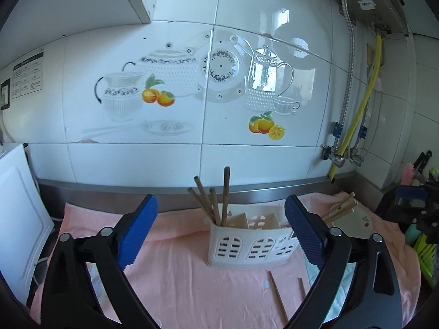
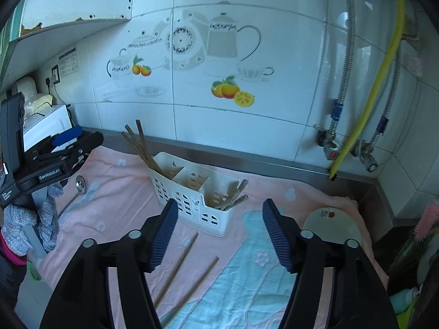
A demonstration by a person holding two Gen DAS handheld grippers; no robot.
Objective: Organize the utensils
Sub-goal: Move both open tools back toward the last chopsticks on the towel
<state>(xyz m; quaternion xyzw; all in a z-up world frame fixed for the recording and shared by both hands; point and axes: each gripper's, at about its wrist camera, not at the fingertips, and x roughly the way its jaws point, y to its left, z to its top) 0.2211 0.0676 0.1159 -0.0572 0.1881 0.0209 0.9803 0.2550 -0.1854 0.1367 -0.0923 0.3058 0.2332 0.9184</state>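
A white three-part utensil caddy (image 1: 252,244) (image 2: 192,192) stands on a pink towel. Several dark chopsticks (image 1: 219,200) (image 2: 140,148) stand in its left compartment. Paler ones (image 2: 233,194) (image 1: 340,208) lean out of the right compartment. Two loose chopsticks (image 2: 178,266) (image 1: 277,293) lie on the towel in front of the caddy. My left gripper (image 1: 221,208) (image 2: 76,139) is open and empty, facing the caddy from the front-left. My right gripper (image 2: 219,205) is also open and empty, above the loose chopsticks just short of the caddy.
A metal ladle (image 2: 81,183) lies on the towel (image 2: 123,192) by a gloved hand (image 2: 41,219). A small plate (image 2: 332,224) sits at the right. A white appliance (image 1: 16,205) stands left. Pipes and valves (image 2: 337,150) are on the tiled wall; a knife rack (image 1: 417,186) is far right.
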